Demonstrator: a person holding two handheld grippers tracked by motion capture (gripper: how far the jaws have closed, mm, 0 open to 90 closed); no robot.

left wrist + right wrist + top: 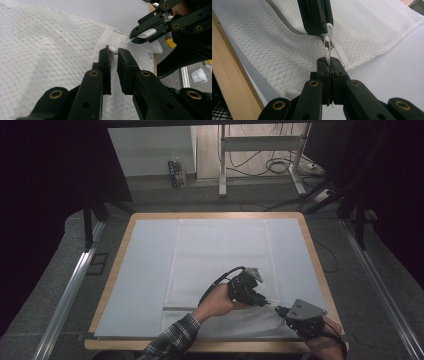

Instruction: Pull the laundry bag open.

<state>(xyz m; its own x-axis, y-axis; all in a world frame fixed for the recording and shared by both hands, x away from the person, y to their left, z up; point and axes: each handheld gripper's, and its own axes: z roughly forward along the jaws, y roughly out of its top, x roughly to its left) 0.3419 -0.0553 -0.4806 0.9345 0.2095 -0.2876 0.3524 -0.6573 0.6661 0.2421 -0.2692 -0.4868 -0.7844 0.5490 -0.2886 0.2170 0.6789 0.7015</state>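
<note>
Zipper step in hand on the white mesh bag (220,270), lying flat at the tabletop's (150,270) near right. Right hand-held gripper (331,62) is clamping the bag's corner; left hand-held gripper (113,53) is pinching the zipper pull (113,49). Next, probably a steady draw along the zip.

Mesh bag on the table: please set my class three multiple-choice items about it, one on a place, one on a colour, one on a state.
1. Where does the mesh bag lie?
A. on the floor
B. on the pale mat
C. in a basket

2. What colour is the zip pull?
A. white
B. red
C. green

3. How do the right gripper's jaws stand?
A. wide open
B. shut on the bag's edge
C. shut on a bottle

Answers:
1. B, the high view shows it spread flat there.
2. A, it shows white against the black jaws.
3. B, the mesh is pinched between them.
</note>
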